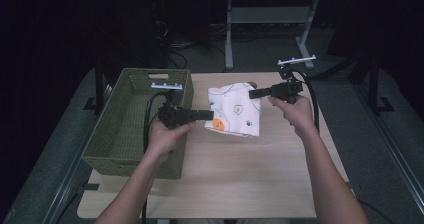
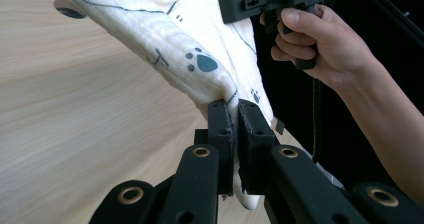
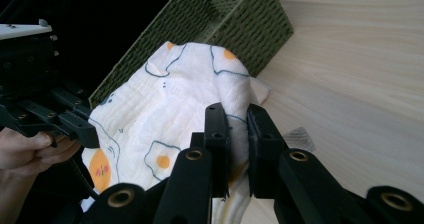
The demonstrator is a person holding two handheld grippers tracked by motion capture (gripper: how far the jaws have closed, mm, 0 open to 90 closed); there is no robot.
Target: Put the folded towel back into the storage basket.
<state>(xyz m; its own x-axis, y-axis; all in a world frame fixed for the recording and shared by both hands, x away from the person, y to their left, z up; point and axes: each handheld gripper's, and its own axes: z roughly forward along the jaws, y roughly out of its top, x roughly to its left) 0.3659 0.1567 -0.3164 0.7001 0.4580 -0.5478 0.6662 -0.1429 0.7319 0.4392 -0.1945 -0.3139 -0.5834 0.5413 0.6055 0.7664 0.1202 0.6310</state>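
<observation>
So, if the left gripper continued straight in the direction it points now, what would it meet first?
The cloth itself: the left gripper is already shut on one edge and points across the table toward the right gripper, which is shut on the far edge. Beyond the cloth, probably that gripper or its hand, though depth is unclear.

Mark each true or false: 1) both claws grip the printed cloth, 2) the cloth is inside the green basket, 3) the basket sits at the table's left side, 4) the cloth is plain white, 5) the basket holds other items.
1) True: the left claw and the right claw are each shut on an edge of the white cloth with fried-egg and paw prints.
2) False: it is held up between the claws, beside the green woven basket, above the light wooden table.
3) True in the high view.
4) False: it carries orange egg yolks, dark outlines and paw prints.
5) False: what shows of its inside looks empty.
</observation>
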